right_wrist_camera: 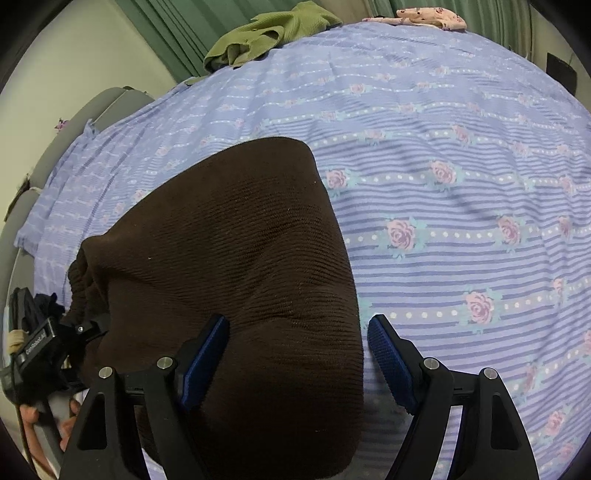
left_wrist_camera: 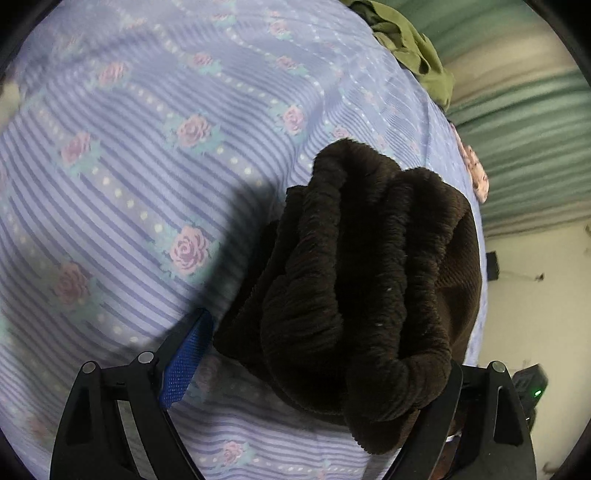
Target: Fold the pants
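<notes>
this is a bedroom in a home: a bed (right_wrist_camera: 461, 122) spread with a lilac striped sheet (left_wrist_camera: 147, 155) printed with pink roses fills both views. green pleated curtains (right_wrist_camera: 166, 40) hang behind it against a plain pale wall (right_wrist_camera: 81, 55). loose clothes lie at the far edge, an olive-green garment (right_wrist_camera: 266, 33) and a pink floral one (right_wrist_camera: 432, 16).

A lilac striped bedsheet (right_wrist_camera: 461, 155) printed with pink roses covers the bed. At its far edge lies a crumpled green garment (right_wrist_camera: 266, 33), and to the right of that a pink floral cloth (right_wrist_camera: 432, 16). Green curtains (left_wrist_camera: 517, 125) hang behind.
</notes>
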`<state>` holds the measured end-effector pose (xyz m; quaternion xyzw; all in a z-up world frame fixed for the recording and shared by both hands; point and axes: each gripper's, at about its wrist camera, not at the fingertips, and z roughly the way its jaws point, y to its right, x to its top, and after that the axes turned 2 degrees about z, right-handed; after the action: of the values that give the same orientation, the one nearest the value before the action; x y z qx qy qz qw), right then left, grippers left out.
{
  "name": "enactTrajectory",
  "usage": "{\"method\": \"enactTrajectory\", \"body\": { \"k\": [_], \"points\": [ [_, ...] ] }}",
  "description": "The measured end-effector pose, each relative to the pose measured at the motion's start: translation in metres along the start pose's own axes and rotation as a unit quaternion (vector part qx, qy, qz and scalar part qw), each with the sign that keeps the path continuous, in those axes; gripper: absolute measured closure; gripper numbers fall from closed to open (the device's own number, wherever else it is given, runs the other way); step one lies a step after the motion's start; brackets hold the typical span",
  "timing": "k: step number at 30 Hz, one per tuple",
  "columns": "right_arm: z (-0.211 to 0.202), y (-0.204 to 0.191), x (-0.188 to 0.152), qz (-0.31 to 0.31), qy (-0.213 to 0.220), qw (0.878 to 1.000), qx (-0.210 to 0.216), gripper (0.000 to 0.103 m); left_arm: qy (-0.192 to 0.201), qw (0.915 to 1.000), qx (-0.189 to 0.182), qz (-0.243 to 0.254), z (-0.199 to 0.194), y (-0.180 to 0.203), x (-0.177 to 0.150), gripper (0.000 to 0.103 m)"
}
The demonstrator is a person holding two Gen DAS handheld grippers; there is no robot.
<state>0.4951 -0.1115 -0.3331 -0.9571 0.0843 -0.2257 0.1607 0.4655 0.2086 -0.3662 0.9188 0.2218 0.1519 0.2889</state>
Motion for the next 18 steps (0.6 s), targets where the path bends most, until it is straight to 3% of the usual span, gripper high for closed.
{"method": "enactTrajectory", "body": {
  "k": [3,6,13,18],
  "points": [
    [0.006,0.0,0.0,0.008,-0.003,1.0,0.001,0.025,-0.002,0.999,-0.025,-0.037,0.002,-0.006,-0.001,0.026],
    [0.006,-0.003,0.002,0.003,-0.007,1.0,0.007,0.035,0.002,0.9989,-0.027,-0.039,-0.004,-0.002,-0.004,0.041],
    [-0.015,-0.017,0.006,-0.021,-0.007,1.0,0.012,0.059,0.017,0.9981,0.033,0.048,-0.03,0.036,-0.006,0.056],
    [-0.056,-0.032,0.006,-0.043,0.025,0.999,0.016,0.064,0.05,0.9933,0.03,0.1,-0.071,0.064,-0.014,0.058]
  ]
}}
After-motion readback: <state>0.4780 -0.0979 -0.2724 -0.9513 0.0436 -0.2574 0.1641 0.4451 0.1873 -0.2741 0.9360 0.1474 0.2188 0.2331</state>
